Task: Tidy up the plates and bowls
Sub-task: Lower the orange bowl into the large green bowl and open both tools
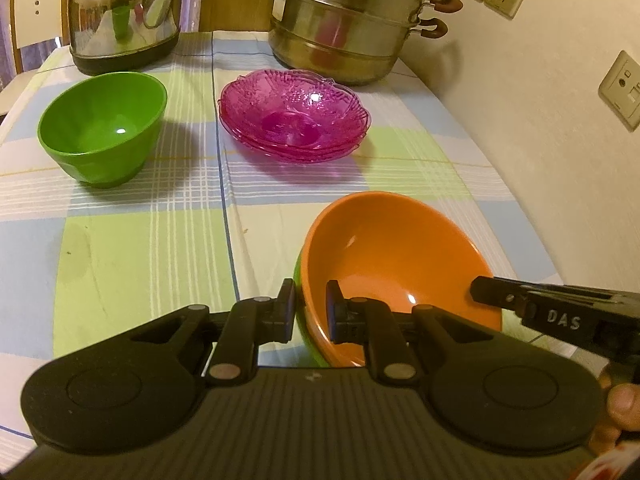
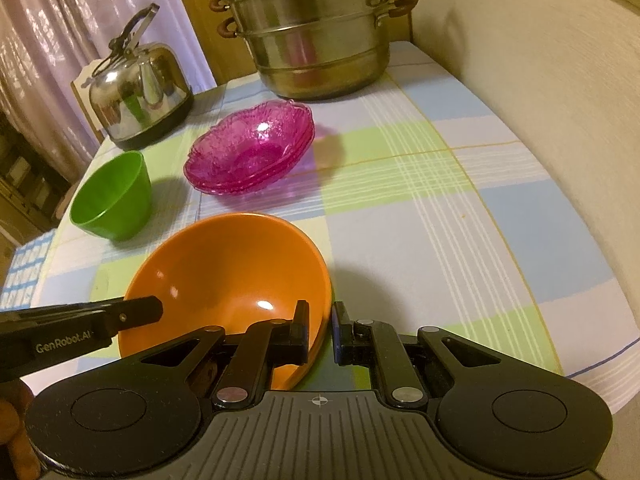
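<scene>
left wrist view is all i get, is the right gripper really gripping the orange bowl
observer: Yes. In the right wrist view the right gripper is shut on the rim of the orange bowl, with one finger inside and one outside.
operator: ok, kettle top is cut off for me, handle up or folded
observer: Up. The handle stands raised above the kettle.
</scene>
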`<state>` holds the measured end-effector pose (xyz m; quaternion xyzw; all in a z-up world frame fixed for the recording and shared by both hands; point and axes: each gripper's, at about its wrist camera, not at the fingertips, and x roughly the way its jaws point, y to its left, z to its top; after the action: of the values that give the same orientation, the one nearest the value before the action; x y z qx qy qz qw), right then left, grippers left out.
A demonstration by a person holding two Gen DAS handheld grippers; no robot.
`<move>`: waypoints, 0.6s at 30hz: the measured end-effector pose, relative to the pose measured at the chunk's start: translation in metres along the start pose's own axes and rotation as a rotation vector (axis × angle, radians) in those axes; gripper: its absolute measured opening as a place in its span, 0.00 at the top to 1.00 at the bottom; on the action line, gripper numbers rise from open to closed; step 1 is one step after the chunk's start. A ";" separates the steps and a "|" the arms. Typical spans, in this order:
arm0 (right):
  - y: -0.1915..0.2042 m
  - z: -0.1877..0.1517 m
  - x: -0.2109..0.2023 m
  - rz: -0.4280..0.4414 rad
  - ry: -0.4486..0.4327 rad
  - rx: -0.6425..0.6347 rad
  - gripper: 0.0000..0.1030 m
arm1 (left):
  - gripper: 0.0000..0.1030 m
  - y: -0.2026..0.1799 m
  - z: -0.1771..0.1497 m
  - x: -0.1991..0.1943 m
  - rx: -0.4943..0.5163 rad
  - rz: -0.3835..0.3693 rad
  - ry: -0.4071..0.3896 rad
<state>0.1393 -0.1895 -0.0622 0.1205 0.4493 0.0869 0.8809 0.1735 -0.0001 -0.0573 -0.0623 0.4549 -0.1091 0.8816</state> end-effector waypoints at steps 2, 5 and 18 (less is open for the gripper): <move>-0.001 0.000 -0.002 0.001 -0.007 0.008 0.89 | 0.87 0.002 0.000 -0.001 -0.012 -0.006 -0.003; -0.004 0.000 -0.006 0.003 -0.015 0.024 0.88 | 0.87 0.004 -0.001 -0.008 -0.025 -0.008 -0.018; -0.004 -0.004 -0.042 0.036 -0.069 0.083 0.52 | 0.63 0.008 -0.011 -0.058 -0.080 -0.014 -0.069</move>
<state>0.1123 -0.2041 -0.0333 0.1679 0.4196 0.0797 0.8885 0.1327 0.0223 -0.0198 -0.1043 0.4278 -0.0949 0.8928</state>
